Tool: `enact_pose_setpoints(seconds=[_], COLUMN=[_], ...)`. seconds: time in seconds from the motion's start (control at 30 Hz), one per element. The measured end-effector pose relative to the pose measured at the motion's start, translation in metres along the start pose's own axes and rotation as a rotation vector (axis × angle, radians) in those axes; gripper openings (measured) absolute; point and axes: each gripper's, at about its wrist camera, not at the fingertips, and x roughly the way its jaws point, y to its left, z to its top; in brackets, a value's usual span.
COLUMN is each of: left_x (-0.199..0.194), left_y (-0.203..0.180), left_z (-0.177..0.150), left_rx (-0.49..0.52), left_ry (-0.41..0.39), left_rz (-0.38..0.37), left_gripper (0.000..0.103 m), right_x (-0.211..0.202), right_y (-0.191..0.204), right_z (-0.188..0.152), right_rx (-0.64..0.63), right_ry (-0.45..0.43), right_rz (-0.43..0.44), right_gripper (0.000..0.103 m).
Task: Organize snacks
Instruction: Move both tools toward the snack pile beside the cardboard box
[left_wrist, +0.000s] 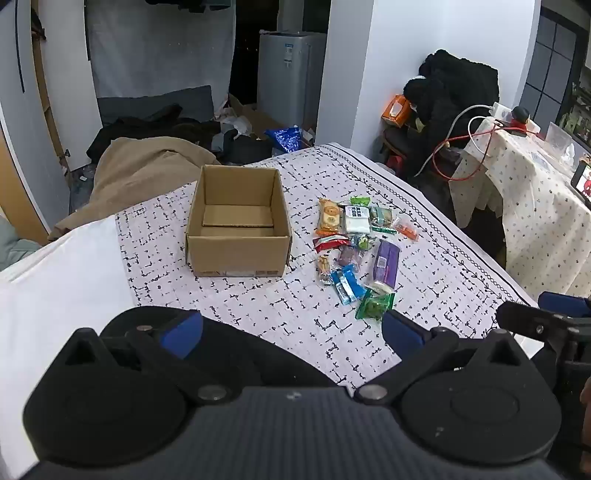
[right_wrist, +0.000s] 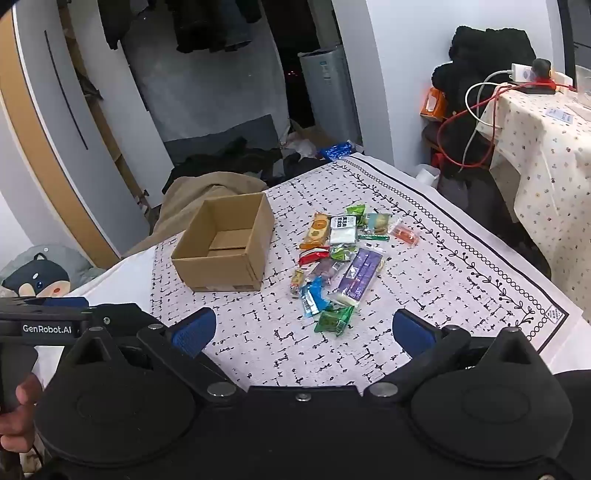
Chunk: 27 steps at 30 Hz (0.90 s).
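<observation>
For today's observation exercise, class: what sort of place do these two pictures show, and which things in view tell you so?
Probably a lived-in bedroom at home: a patterned cloth spread over what looks like a bed, heaped clothes on the floor, a plush toy nearby, and a cardboard box beside loose snack packets.

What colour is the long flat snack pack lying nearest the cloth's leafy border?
Purple long pack, with a pale end; clearest in the right wrist view.

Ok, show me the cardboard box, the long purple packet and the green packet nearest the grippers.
cardboard box (left_wrist: 236, 254), left wrist view, on its front wall.
long purple packet (right_wrist: 360, 275), right wrist view, mid-wrapper.
green packet (right_wrist: 332, 321), right wrist view, centre of wrapper.
</observation>
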Motion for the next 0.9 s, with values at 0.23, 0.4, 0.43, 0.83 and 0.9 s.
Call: enact_pose_setpoints(seconds=[0.23,0.4,0.43,0.83,0.9], left_x=[0.004,0.008,0.008,0.014,0.017], left_y=[-0.002,-0.005,-0.005,0.001,0.001], left_z=[-0.004,-0.010,-0.012,0.003,0.004], left_rx=[0.014,0.014,0.014,-0.015,-0.013], left_ry=[-0.008,-0.004,-0.004,0.008,-0.006], left_rz=[0.017,0.014,0.014,-0.005,-0.005], left_gripper=[0.103,0.103,0.103,0.103,0.103], right_x=[0.002,0.006,0.007,0.015,0.017], right_y=[-0.004,-0.006,-0.007,-0.008,-0.008], right_z=[0.001,0.001,0.001,0.006,0.008], right_rx=[0.012,0.014,0.014,0.010,0.010], right_ry=[-0.001,0.006,0.006,0.019,0.023], right_rz=[-0.005,-0.010,-0.010,-0.007,-0.003], right_gripper=[0.103,0.103,0.103,0.103,0.103])
